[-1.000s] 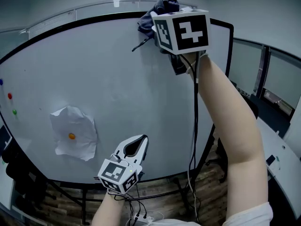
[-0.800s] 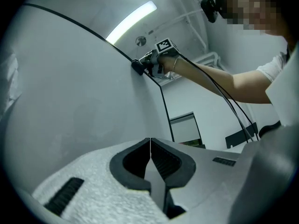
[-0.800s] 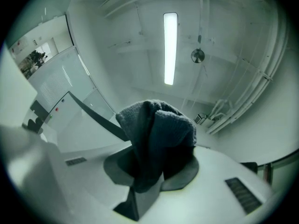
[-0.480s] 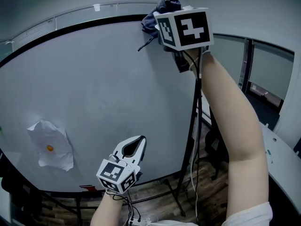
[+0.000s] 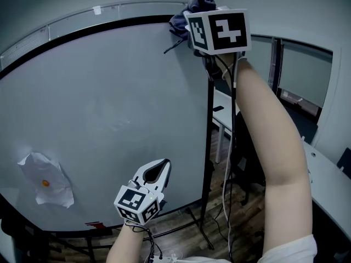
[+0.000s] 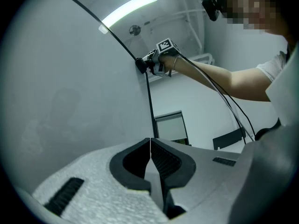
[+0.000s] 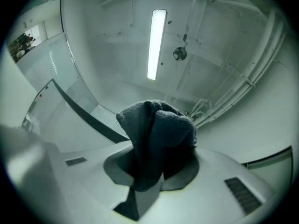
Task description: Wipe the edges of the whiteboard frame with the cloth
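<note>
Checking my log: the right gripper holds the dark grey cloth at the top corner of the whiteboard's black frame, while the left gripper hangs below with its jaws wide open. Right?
Not quite: the left gripper view shows the left gripper with jaws together and empty. The rest holds: the right gripper grips the dark grey cloth at the top corner of the black whiteboard frame.

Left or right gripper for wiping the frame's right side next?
Right. The right gripper is shut on the cloth at the top right corner of the frame. The left gripper is shut, empty and held well below that corner.
</note>
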Tool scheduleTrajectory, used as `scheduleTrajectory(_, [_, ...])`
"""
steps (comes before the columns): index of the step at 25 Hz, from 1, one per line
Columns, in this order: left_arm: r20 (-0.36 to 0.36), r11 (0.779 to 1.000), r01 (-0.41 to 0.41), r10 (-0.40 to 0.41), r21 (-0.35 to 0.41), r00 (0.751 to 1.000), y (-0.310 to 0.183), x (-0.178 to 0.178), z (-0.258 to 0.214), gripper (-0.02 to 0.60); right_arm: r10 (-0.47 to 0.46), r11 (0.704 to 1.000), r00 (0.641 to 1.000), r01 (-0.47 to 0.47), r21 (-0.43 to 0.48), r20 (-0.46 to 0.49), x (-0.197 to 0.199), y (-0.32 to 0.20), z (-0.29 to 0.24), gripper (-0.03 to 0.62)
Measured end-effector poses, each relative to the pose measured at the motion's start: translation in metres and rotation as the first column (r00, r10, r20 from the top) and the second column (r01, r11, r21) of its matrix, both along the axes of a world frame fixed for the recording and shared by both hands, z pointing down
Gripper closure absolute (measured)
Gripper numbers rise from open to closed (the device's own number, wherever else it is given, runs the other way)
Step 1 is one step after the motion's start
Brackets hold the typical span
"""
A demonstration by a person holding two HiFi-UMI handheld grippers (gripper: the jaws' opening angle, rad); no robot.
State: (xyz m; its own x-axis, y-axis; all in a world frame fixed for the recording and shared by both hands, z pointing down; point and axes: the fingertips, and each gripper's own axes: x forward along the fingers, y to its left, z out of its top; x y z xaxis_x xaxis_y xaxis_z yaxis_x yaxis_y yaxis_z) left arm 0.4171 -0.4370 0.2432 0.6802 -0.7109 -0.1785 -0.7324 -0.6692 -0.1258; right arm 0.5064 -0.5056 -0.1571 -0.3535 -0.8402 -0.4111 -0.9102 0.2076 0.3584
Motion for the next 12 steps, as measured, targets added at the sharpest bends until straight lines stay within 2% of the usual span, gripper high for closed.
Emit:
scheduleTrajectory(6, [0.016,0.999,-0.03,0.031,-0.027,0.999,-0.008,0.02,0.009,0.561,0.022,0.999,1.0,-0.022,-0.027,0.009,0.024,-0.007,0.002,0.517])
scheduleTrajectory(12, [0.029,0.998,-0.053,0.055,-0.046,0.998,-0.009,0.035,0.02,0.561,0.023,0.998,0.997,-0.019,-0.057,0.077,0.047,-0.017,0.012,0.517])
